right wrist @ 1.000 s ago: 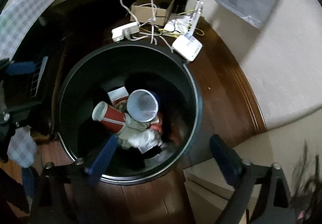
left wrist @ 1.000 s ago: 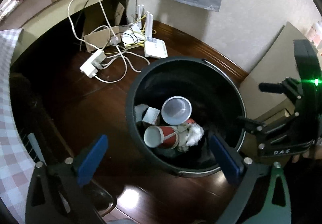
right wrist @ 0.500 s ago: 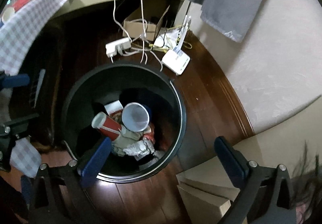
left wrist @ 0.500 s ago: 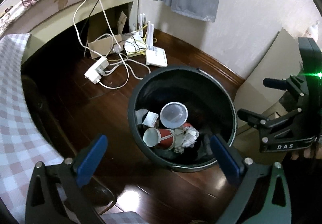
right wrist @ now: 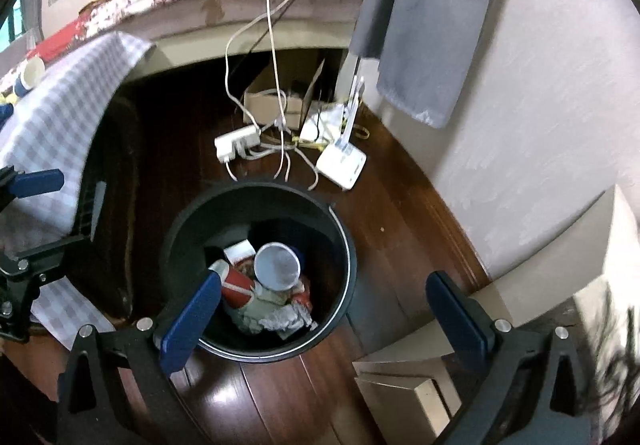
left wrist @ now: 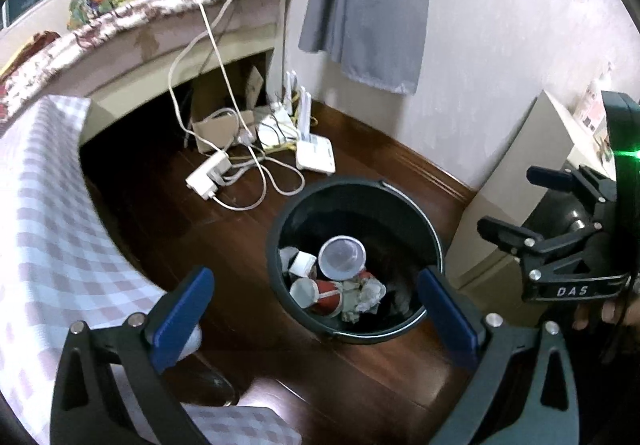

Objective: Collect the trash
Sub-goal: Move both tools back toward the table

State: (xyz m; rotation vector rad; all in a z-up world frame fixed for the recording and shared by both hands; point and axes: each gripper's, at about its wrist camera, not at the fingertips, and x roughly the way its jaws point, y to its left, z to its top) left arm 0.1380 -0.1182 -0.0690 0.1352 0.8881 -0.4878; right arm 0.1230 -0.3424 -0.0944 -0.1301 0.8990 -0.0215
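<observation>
A black round bin point(left wrist: 404, 201) point(right wrist: 180, 229) stands on the dark wood floor. Inside it lie a red paper cup point(left wrist: 320, 291) point(right wrist: 236, 285), an upturned clear cup point(left wrist: 342, 257) point(right wrist: 277, 266), a white carton point(left wrist: 303, 263) and crumpled paper point(left wrist: 366, 295) point(right wrist: 284, 319). High above the bin, my left gripper point(left wrist: 316, 315) is open with nothing between its blue pads. My right gripper point(right wrist: 324, 319) is also open and empty, above the bin's right rim. The right gripper's body point(left wrist: 576, 245) shows at the right of the left wrist view.
A table with a checked cloth point(left wrist: 44, 229) point(right wrist: 68, 101) is at the left. A power strip point(left wrist: 208, 175), cables, a white router point(left wrist: 316, 157) and a cardboard box point(right wrist: 276, 101) lie beyond the bin. A beige board point(left wrist: 508, 181) leans on the wall; a grey cloth point(left wrist: 368, 5) hangs above.
Both grippers have risen away from the bin, which now looks smaller and lower in both views. More of the room and table shows. Both stay open.
</observation>
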